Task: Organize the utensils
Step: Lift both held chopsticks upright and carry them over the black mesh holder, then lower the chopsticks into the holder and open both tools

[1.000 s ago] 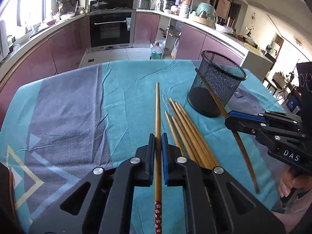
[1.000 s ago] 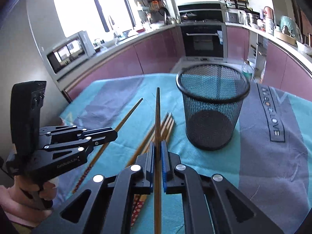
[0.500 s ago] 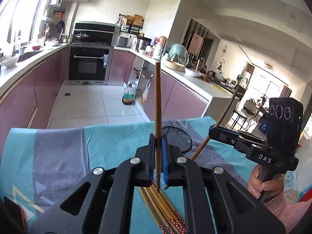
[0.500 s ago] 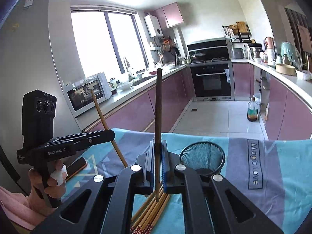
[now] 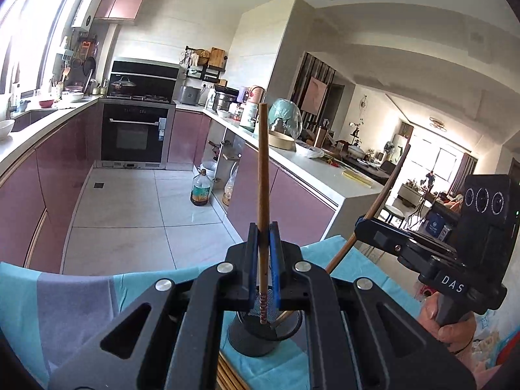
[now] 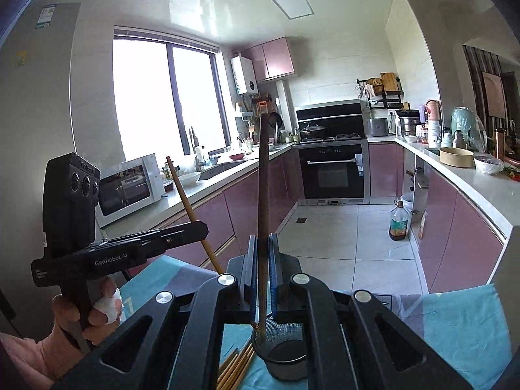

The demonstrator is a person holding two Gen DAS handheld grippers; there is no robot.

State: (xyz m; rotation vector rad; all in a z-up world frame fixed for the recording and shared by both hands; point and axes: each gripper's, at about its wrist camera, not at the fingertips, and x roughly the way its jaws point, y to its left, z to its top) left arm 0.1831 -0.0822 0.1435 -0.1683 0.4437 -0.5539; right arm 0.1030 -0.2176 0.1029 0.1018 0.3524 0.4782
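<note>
Kitchen beyond; left tool (image 5: 263,253) and right tool (image 6: 262,260) each clamp one upright chopstick (image 5: 262,175) above mesh cup (image 6: 286,354); microwave (image 6: 130,188) shows only rightward.

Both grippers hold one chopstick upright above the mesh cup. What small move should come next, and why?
Probably lower both a little, then release. The left gripper and right gripper each clamp a chopstick whose lower end hangs over the mesh cup.
</note>
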